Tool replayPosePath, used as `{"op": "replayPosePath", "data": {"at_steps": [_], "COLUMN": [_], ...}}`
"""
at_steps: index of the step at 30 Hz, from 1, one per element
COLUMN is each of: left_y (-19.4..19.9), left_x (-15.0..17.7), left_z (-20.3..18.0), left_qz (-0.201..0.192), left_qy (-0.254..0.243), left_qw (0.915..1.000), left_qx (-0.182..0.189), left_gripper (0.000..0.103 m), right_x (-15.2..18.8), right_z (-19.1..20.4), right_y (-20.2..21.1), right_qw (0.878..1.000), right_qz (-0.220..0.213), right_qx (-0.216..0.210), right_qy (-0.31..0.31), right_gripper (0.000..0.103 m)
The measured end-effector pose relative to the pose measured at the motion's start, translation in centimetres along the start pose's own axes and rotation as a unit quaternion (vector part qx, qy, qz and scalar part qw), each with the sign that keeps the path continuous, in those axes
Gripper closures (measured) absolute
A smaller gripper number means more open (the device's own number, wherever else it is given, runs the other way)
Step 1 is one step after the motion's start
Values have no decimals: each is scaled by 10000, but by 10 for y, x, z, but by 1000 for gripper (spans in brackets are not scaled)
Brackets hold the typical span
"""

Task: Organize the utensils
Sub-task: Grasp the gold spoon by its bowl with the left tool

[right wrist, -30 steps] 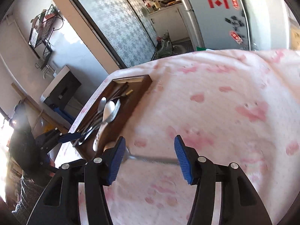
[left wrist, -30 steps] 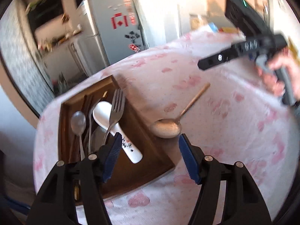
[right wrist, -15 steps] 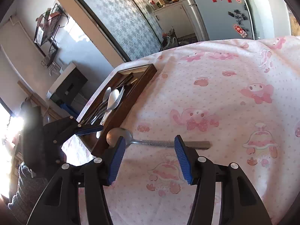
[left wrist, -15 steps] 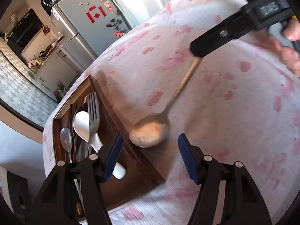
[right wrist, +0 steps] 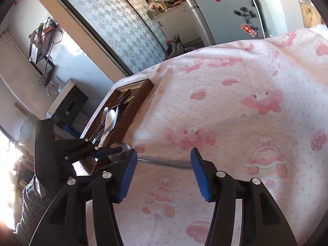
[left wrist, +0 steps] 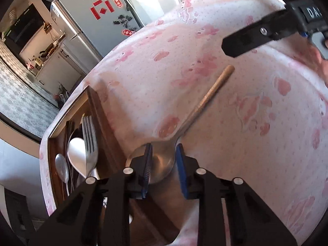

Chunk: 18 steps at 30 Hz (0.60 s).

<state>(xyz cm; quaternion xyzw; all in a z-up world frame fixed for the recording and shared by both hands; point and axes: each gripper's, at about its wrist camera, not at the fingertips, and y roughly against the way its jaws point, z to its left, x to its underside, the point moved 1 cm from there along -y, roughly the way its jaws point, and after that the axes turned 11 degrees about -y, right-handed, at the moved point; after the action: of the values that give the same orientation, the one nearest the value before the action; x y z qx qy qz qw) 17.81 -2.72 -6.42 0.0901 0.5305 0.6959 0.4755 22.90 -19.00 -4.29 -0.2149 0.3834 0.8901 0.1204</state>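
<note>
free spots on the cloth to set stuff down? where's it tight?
Bare tablecloth stretches from the wooden tray to the far edge, beyond the spoon. Tight: the tray's slot with fork and spoons, and the tray edge where the left gripper has been closing around the spoon's bowl.

A long metal spoon [left wrist: 164, 157] with a tan handle lies flat on the bench, bowl beside the wooden tray's [left wrist: 106, 121] long edge. The tray, at the bench's edge, holds a fork [left wrist: 89, 139], a white spoon [left wrist: 76, 153] and a small metal spoon [left wrist: 61, 167].
</note>
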Motion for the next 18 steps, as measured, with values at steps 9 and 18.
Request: {"op": "replayPosePath", "data": {"at_steps": [9, 18], "left_y": [-12, -23], "left_x": [-19, -46], "left_z": [-1, 8], "left_qz": [-151, -473], "left_qy": [210, 898], "left_qw": [9994, 9914], "left_qx": [218, 822], "left_gripper": [95, 79], "right_x": [-1, -3], "right_z": [-19, -24], "right_y": [2, 12], "right_qw": [9996, 9980], "right_qz": [86, -156], "right_qx": [-122, -486], "right_qy": [-242, -376], "right_gripper": [48, 48]}}
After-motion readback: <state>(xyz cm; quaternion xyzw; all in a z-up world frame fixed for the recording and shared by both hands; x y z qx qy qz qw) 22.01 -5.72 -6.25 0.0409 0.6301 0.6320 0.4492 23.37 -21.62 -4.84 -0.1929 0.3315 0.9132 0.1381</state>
